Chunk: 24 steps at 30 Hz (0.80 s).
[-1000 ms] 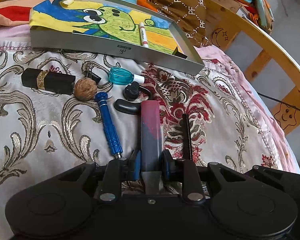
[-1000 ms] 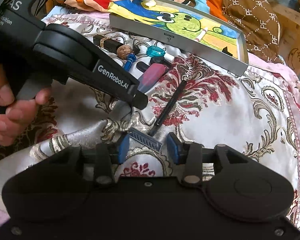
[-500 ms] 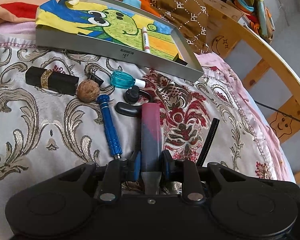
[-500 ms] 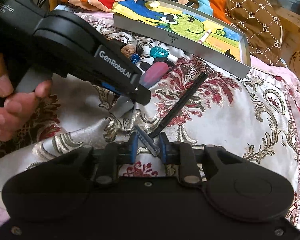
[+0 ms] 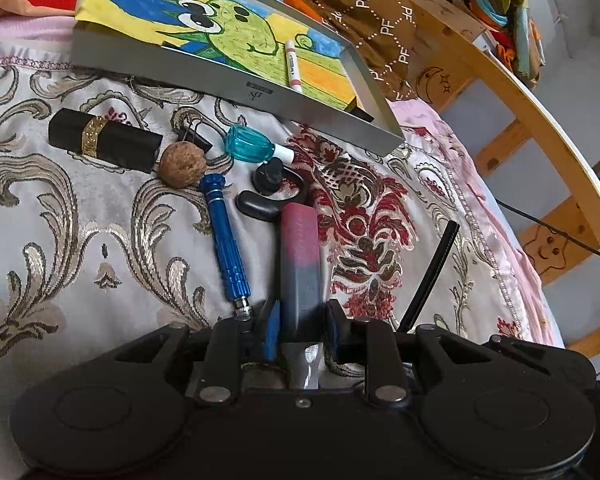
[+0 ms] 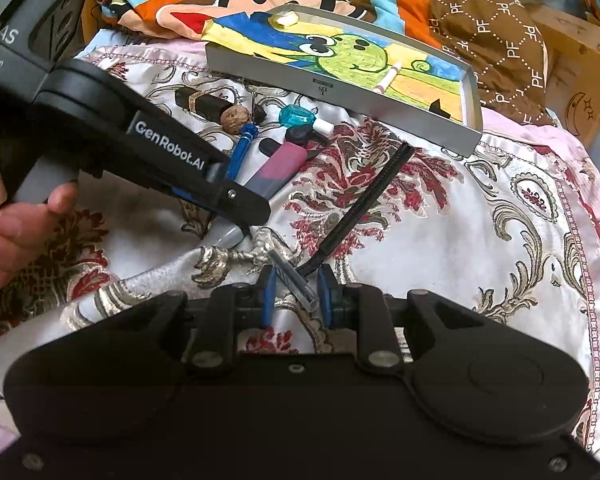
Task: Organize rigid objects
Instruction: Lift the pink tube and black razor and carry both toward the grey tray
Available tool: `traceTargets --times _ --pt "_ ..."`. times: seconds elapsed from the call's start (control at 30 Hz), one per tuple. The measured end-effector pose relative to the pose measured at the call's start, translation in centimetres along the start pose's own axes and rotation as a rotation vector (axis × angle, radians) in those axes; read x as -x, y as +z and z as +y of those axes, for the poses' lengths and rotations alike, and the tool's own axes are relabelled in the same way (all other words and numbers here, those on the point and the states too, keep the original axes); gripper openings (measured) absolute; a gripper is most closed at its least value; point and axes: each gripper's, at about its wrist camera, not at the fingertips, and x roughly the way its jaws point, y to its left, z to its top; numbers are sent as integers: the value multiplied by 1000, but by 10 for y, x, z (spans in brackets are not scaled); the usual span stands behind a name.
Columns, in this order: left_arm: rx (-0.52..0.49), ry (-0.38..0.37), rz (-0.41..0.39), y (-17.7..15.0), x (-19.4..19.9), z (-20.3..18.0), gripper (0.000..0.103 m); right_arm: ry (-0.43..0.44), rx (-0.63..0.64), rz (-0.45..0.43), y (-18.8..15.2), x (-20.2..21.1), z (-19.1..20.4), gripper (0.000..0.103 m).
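Note:
My left gripper (image 5: 300,320) is shut on the near end of a flat pink-and-grey bar (image 5: 300,248) that points toward the silver tray (image 5: 228,80). In the right wrist view the left gripper (image 6: 236,204) comes in from the left, held by a hand. My right gripper (image 6: 296,292) is shut on the head of a razor (image 6: 292,280). The razor's black handle (image 6: 364,200) slants up and away to the right above the bedspread. The tray (image 6: 340,84) holds a frog drawing, a white marker (image 5: 293,66) and a black clip (image 5: 360,110).
On the patterned bedspread before the tray lie a black lipstick tube (image 5: 100,140), a walnut (image 5: 182,164), a blue screwdriver (image 5: 226,248), a teal bottle (image 5: 248,148), a black earpiece (image 5: 268,192) and a binder clip (image 5: 194,138). A wooden bed rail (image 5: 540,100) runs along the right.
My right gripper went from open to shut on the razor head, and the razor's handle swung up and to the right. The left gripper kept hold of the bar and edged toward the tray.

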Motion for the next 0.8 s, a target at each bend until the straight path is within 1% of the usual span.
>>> traceTargets --times 0.07,0.2,0.33,0.43,0.63,0.73,0.8 --pt "-9 2 3 -1 -1 -1 26 0 -2 1 1 -2 0 15" --pt "-65 24 7 -2 -3 -8 26 -3 -7 5 2 -3 1 15" --pt "-89 30 10 -2 -4 -9 26 -11 -18 9 2 -6 -1 15" --pt "-108 34 15 -2 -3 -10 29 -14 -18 11 4 -9 -1 15" --pt "-82 58 1 3 -11 -7 31 -10 2 2 10 -18 0 15" --pt "-70 68 -7 6 -16 -8 30 1 -7 2 13 -23 -3 15" --pt "-72 76 -9 7 -18 -10 27 22 -28 2 15 -25 -6 15"
